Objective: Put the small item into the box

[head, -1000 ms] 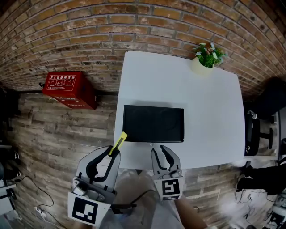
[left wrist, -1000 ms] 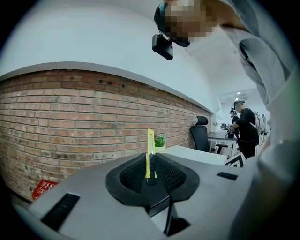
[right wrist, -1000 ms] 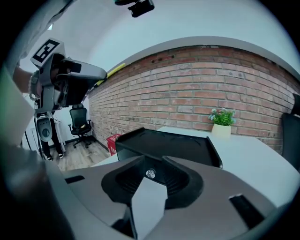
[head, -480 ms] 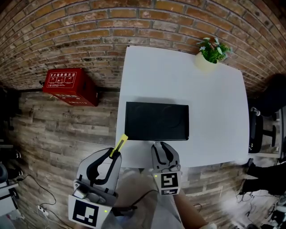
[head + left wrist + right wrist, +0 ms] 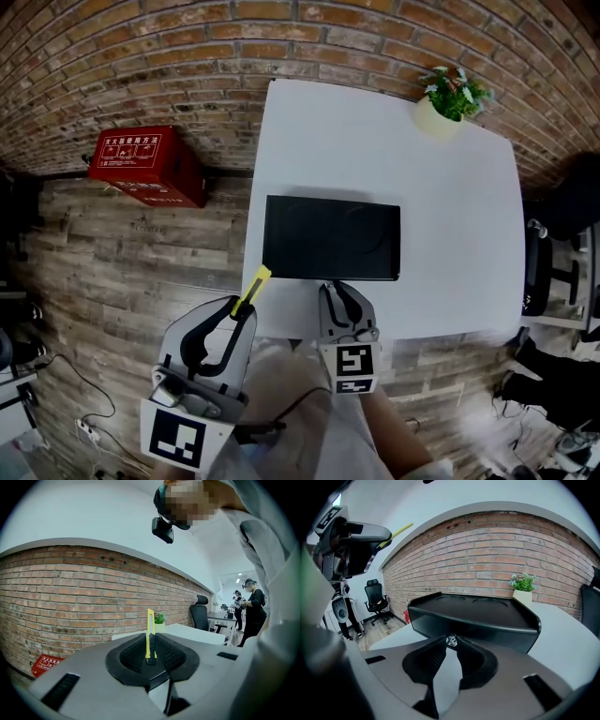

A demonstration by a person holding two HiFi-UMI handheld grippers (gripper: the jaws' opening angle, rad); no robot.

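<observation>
Head view: the black box (image 5: 332,238) lies on the white table (image 5: 450,187). My right gripper (image 5: 336,289) is just before its near wall and my left gripper (image 5: 241,312) is off the table's edge.

Left gripper view: my jaws clamp a yellow cutter (image 5: 150,630), which stands upright.

Right gripper view: my jaw tips pinch a small silvery item (image 5: 451,641) near the box.

box (image 5: 332,239) — black, shallow, flat | silver item (image 5: 451,640) — tiny, near box front
</observation>
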